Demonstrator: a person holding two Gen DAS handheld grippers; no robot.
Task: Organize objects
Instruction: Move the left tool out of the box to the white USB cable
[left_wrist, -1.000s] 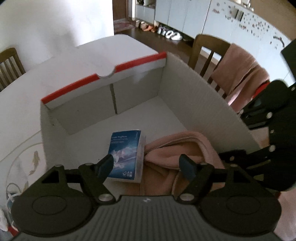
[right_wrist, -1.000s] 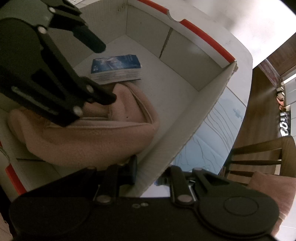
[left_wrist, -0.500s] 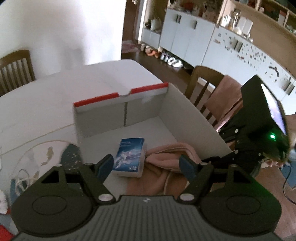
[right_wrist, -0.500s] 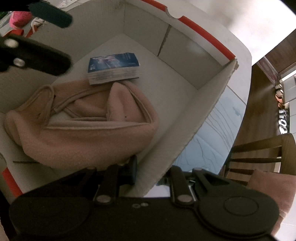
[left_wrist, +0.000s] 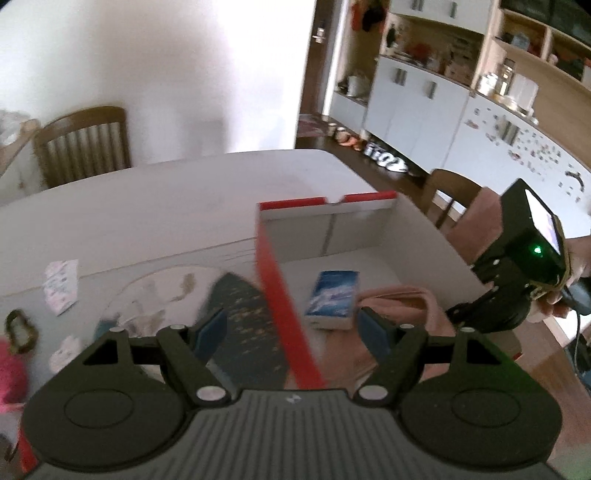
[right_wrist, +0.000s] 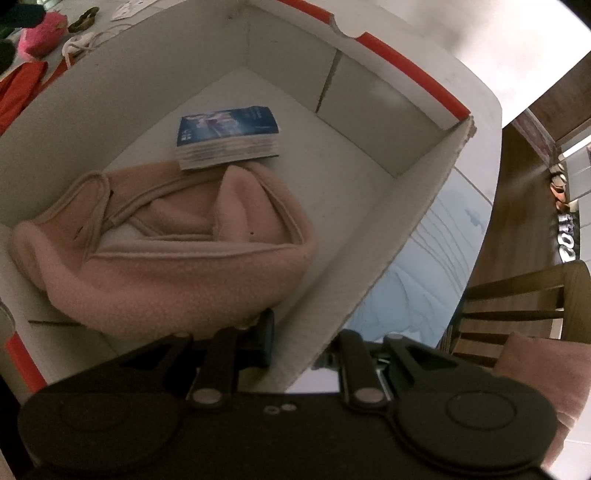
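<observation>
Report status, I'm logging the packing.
Left gripper open, empty, above box rim. Right gripper shut on box wall. Pink garment, blue packet inside. Nothing blocking.

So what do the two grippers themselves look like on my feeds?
Both are matte black plastic. The left gripper has a ribbed grey top plate with a small white logo, two round discs, silver pivot screws and dark blue finger pads. The right gripper, seen from the left camera, carries a boxy black housing with a lit screen and a green LED, and a black cable trails from it.
</observation>
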